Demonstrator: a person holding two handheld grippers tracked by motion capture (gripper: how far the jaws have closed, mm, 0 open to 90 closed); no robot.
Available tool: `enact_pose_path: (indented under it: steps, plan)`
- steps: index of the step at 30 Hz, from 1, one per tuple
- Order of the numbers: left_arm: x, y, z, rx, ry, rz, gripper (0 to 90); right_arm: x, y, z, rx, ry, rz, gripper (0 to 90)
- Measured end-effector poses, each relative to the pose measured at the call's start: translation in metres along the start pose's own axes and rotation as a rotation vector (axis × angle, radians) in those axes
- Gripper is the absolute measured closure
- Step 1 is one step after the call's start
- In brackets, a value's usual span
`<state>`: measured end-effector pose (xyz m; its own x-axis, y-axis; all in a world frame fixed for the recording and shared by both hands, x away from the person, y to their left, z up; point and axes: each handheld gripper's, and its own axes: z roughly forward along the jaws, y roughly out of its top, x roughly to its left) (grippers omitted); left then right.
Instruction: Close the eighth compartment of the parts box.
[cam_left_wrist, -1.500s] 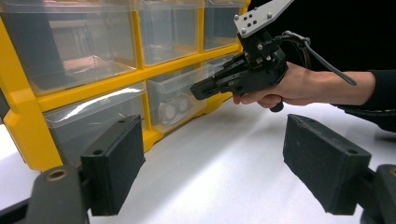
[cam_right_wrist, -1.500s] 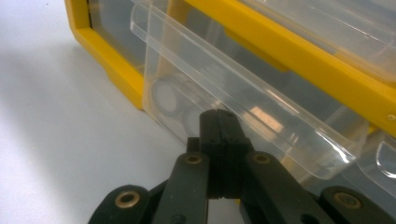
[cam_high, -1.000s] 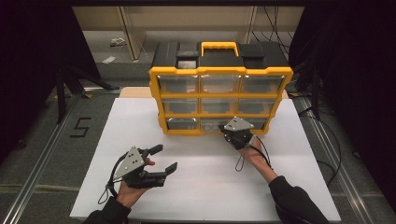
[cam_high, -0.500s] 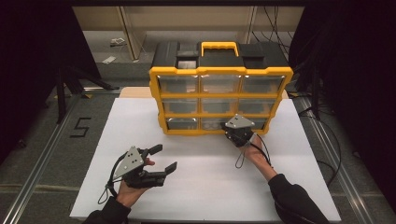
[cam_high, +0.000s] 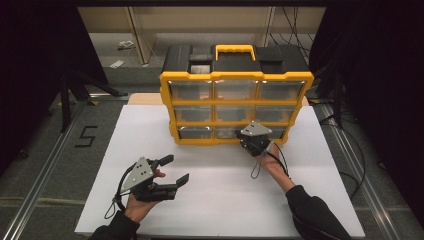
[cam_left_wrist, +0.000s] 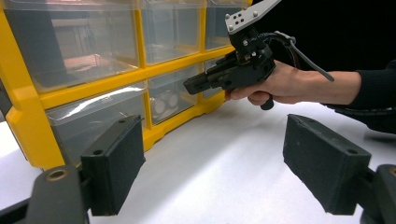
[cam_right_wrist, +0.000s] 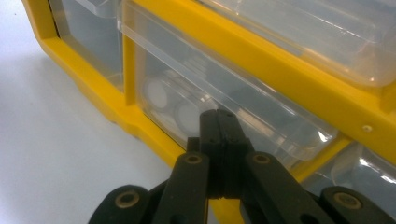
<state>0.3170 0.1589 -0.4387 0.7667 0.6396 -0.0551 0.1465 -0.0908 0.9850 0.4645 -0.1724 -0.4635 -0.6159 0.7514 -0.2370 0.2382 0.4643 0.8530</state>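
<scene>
Right gripper (cam_right_wrist: 218, 122), fingers pressed together, just before the bottom middle drawer (cam_right_wrist: 219, 100); left gripper (cam_high: 175, 170), fingers spread, well apart.

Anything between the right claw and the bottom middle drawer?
Nothing visible. The right claw, jaws shut, sits right at the clear front of the bottom middle drawer of the yellow organizer; whether they touch, I cannot tell.

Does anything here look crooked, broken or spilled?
Nothing stands out. The yellow drawer cabinet stands upright on the white table, drawers closed. The right tongs, shut, point at its bottom middle drawer.
</scene>
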Motion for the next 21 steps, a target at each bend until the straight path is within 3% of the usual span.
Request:
enact_pose_path:
  steps: [9,21]
  plan:
    - [0.000,0.000,-0.002,-0.003,0.001,-0.002,20.2,0.002,0.004,-0.005,0.005,0.058,0.060,82.8]
    - [0.000,0.000,-0.001,-0.003,0.001,-0.002,20.2,0.011,0.013,-0.023,-0.038,0.148,0.103,55.3]
